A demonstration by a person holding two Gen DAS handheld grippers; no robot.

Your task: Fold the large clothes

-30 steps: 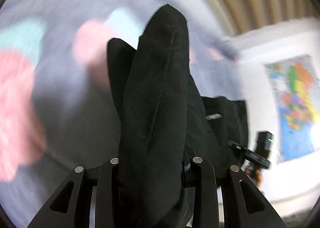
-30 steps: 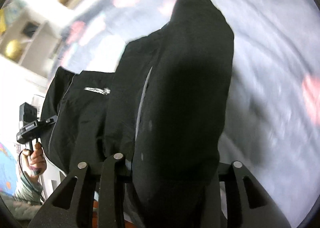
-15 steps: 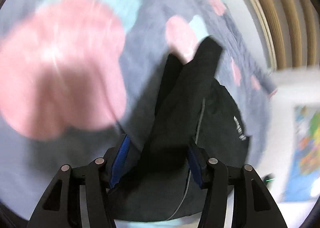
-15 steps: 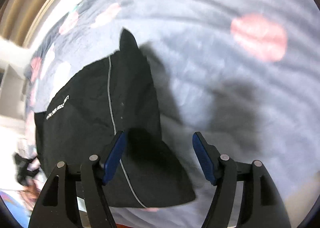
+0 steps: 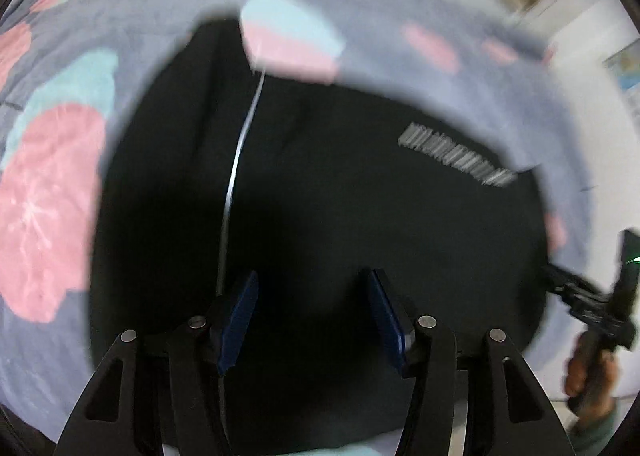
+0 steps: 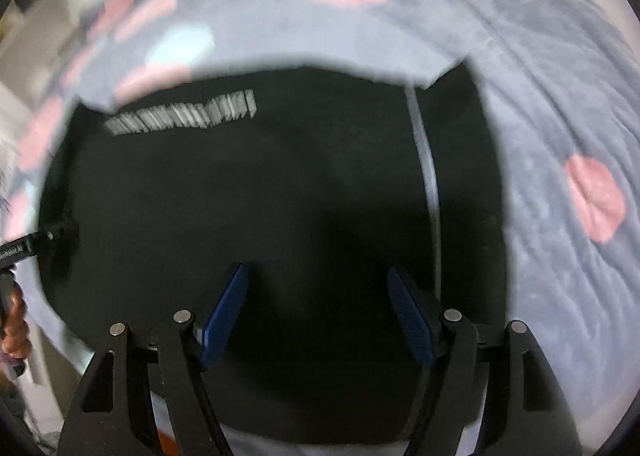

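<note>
- The left gripper [image 5: 312,312] is held wide open, with nothing gripped.
- The right gripper [image 6: 318,310] is held wide open too.
- The black cloth garment with a white stripe [image 5: 360,215] is laid flat on the grey bedspread with pink spots [image 6: 560,95].

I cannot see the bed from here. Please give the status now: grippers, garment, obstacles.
Left gripper open, right gripper open, both empty. Black garment lies flat on the flowered bedspread. Nothing in the way.
</note>
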